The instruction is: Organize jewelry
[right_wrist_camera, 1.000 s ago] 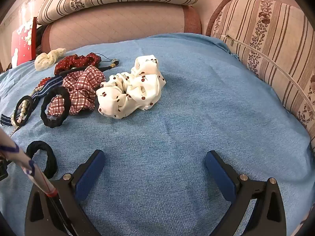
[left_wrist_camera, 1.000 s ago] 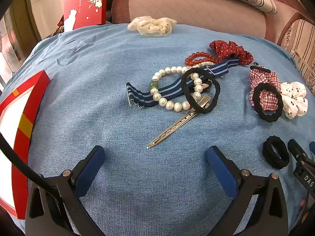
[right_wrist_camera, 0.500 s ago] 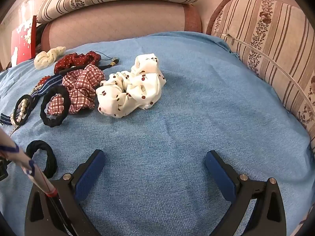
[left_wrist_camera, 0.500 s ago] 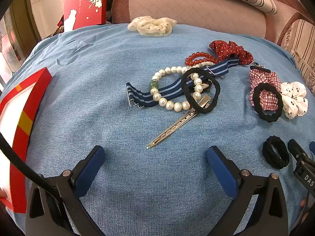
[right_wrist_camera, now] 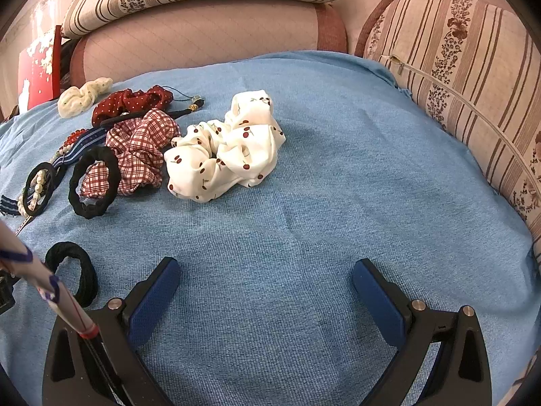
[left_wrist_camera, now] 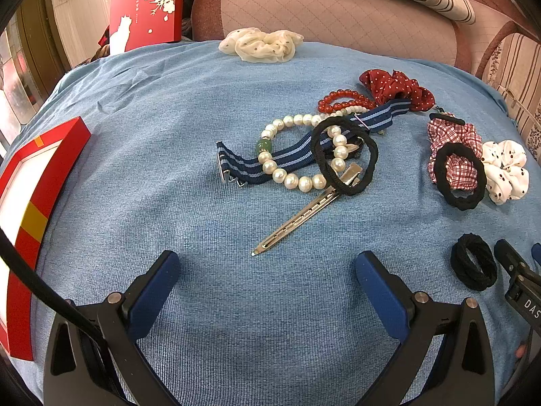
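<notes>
Jewelry and hair ties lie on a blue cloth point(left_wrist_camera: 169, 135). In the left wrist view a pearl bracelet point(left_wrist_camera: 297, 179), a blue striped strap point(left_wrist_camera: 290, 157), a black hair tie point(left_wrist_camera: 345, 155) and a silver hair clip point(left_wrist_camera: 297, 220) lie piled just ahead of my open, empty left gripper point(left_wrist_camera: 267, 270). A red bead bracelet point(left_wrist_camera: 341, 98) lies behind them. A red box point(left_wrist_camera: 37, 209) lies at the left. My right gripper point(right_wrist_camera: 265, 279) is open and empty over bare cloth, with a cherry-print scrunchie point(right_wrist_camera: 226, 152) ahead of it to the left.
A plaid scrunchie point(right_wrist_camera: 138, 149), a red dotted scrunchie point(left_wrist_camera: 395, 88), a cream scrunchie point(left_wrist_camera: 260, 44) and two more black hair ties point(left_wrist_camera: 473, 264) point(right_wrist_camera: 94, 186) lie around. A red lid point(left_wrist_camera: 145, 6) stands at the back. Striped cushions point(right_wrist_camera: 456, 67) border the cloth at the right.
Both grippers stay open and nearly still. The left wrist view has shifted very slightly; no object has moved.
</notes>
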A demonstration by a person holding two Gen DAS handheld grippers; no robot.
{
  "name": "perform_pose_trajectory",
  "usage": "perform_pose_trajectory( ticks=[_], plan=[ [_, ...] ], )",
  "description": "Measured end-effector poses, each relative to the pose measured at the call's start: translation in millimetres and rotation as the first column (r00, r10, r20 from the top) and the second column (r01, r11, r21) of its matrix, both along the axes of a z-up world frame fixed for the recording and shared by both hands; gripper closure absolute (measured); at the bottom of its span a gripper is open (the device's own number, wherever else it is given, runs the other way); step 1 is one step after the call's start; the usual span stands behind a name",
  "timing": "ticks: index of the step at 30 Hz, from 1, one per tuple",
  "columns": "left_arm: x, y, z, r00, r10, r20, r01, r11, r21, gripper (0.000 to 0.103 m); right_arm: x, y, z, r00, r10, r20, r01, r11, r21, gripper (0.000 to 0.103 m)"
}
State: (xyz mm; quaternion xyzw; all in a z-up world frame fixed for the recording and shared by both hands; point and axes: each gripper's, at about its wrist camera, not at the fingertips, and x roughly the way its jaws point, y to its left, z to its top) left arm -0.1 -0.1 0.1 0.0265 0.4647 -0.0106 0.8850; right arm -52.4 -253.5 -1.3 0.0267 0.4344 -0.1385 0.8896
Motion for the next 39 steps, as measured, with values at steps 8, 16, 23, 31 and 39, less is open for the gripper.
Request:
perform_pose_trajectory(
  ticks=[8, 16, 23, 31, 39],
  plan=[
    [-0.1, 0.6, 0.3, 1.0, 0.0, 0.0, 0.0, 1.0, 0.001, 0.0, 2.5, -5.1, 5.7, 0.993, 0.047, -0.104, -0.039, 0.996, 0.08, 0.0],
    [-1.8, 2.4, 4.2, 0.996, -0.07, -0.056, 0.07, 0.998, -0.004, 0.0, -8.3, 3.1, 3.7, 0.992, 0.052, -0.112, -0.042, 0.995, 0.093, 0.0],
    [-27.8, 12.2, 14.1, 0.995, -0.089, -0.052, 0.087, 0.995, -0.042, 0.0, -19.2, 14.4, 10.6, 0.992, -0.01, -0.128, 0.018, 0.998, 0.062, 0.0],
    [-79.3, 36.9, 59.0, 0.997, -0.065, 0.043, 0.068, 0.995, -0.073, 0.0, -71.7, 45.8, 63.3, 0.999, 0.002, 0.041, -0.001, 1.0, -0.024, 0.004],
    [-122.9, 56.1, 84.7, 0.989, -0.062, 0.131, 0.071, 0.995, -0.069, 0.0, -105.3, 76.5, 83.8, 0.998, 0.037, 0.055, -0.038, 0.999, 0.018, 0.005]
  ],
)
